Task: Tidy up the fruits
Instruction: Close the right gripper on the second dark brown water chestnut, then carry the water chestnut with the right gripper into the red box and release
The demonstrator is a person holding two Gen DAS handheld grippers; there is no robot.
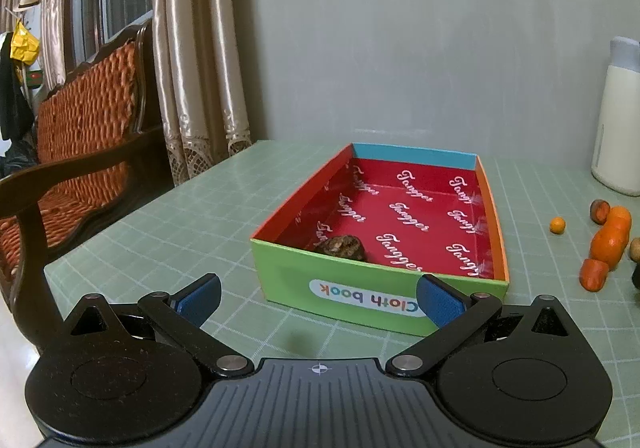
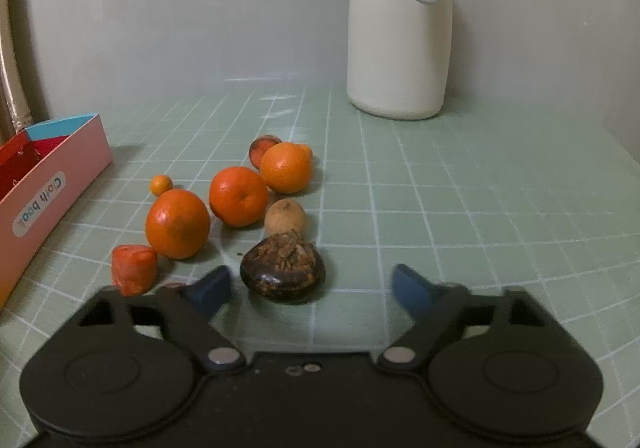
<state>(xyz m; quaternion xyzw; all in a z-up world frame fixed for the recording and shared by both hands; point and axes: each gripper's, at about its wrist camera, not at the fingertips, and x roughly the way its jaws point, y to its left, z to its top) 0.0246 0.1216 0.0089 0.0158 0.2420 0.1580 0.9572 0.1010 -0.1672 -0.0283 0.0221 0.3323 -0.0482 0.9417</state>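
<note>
A shallow cardboard box (image 1: 360, 300) with a green front and red inside sits on the green grid mat; one dark brown fruit (image 1: 343, 247) lies in its near left corner. My left gripper (image 1: 318, 298) is open and empty just in front of the box. My right gripper (image 2: 310, 286) is open, with a dark brown fruit (image 2: 282, 273) just ahead between its fingertips, nearer the left one. Behind it lie three oranges (image 2: 177, 224), a tan round fruit (image 2: 285, 217), an orange-red piece (image 2: 133, 269), a tiny orange fruit (image 2: 161, 184) and a reddish-brown fruit (image 2: 262, 146). The box's pink side (image 2: 44, 200) stands left.
A tall cream bottle (image 2: 398, 28) with a grey handle stands at the back of the mat near the wall. A wooden chair with a woven orange cushion (image 1: 80, 120) and curtains are left of the table edge. The fruit pile also shows at far right in the left wrist view (image 1: 608, 244).
</note>
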